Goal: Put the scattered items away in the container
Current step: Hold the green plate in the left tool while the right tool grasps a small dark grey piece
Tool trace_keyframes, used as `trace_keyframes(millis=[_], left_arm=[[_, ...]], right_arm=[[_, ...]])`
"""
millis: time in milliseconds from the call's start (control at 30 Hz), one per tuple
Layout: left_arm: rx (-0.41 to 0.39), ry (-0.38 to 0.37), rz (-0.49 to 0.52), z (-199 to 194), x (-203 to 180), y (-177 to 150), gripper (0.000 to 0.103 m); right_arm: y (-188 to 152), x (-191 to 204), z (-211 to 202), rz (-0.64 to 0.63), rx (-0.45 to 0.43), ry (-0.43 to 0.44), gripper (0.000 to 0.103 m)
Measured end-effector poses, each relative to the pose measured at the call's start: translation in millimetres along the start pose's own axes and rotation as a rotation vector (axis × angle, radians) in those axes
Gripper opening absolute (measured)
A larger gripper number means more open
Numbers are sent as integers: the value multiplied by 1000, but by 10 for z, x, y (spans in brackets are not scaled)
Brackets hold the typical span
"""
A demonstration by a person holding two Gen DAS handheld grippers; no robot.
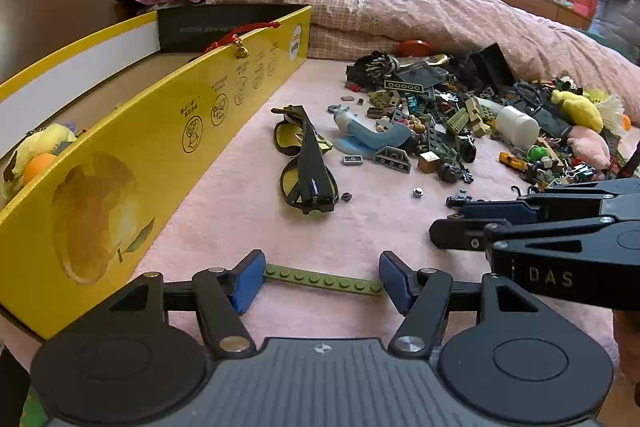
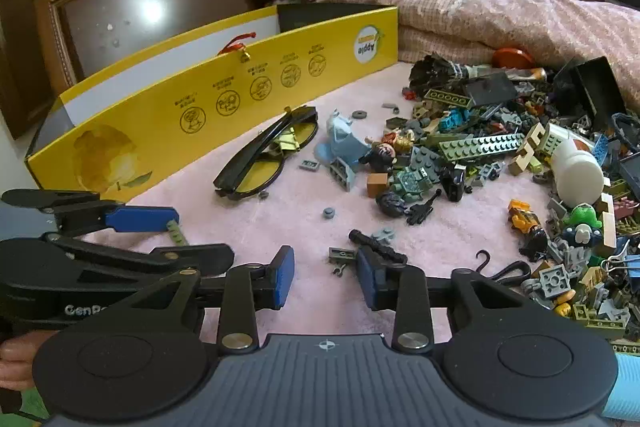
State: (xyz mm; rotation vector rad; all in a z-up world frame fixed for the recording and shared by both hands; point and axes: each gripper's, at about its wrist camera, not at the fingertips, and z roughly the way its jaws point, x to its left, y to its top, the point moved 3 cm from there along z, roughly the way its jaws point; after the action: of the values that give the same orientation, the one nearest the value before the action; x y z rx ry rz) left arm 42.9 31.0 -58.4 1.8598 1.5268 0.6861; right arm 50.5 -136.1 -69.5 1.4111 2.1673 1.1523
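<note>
So I'm holding a long green brick strip (image 1: pixel 323 279) in the left gripper (image 1: pixel 322 281), pads pinching it end to end, so its long axis is running straight across between the blue fingers (image 1: pixel 248 277). The yellow box (image 1: pixel 168 147) is sitting along the headboard-side edge of the bed, just beside that hand and off to its left, long side facing me, so the left one is clearly the nearer arm for the drop; I'm guessing it just needs swinging over the wall. There's already a yellow plush and an orange ball lying in the near end of it. The right gripper (image 2: pixel 326 277) is hovering low over the pink blanket (image 2: pixel 280 219) with jaws partly closed and nothing between them as far as I can tell; a small black toy gun piece (image 2: pixel 376 247) is lying right at its right finger, pointing away left. The sunglasses (image 2: pixel 266 155) are lying between box and brick pile (image 2: pixel 500 155). Writing-wise: "Apple" on the box end, "DAS" and "GenRo…" on the grippers.
</note>
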Motion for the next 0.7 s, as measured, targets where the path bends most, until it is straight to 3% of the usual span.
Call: trace_keyframes(millis=[333,433,700], left_arm=[[-13,21,15,-32,-32,-33,65],[-40,32,9,-107,-37,-7,65],[-123,53,21,-392,-12,183,65]], right_arm=[[48,-6,62,-40,4,3,26],[53,-5,45,-46,-1,-13,17],[87,47,-101,-22,-22,31,17]])
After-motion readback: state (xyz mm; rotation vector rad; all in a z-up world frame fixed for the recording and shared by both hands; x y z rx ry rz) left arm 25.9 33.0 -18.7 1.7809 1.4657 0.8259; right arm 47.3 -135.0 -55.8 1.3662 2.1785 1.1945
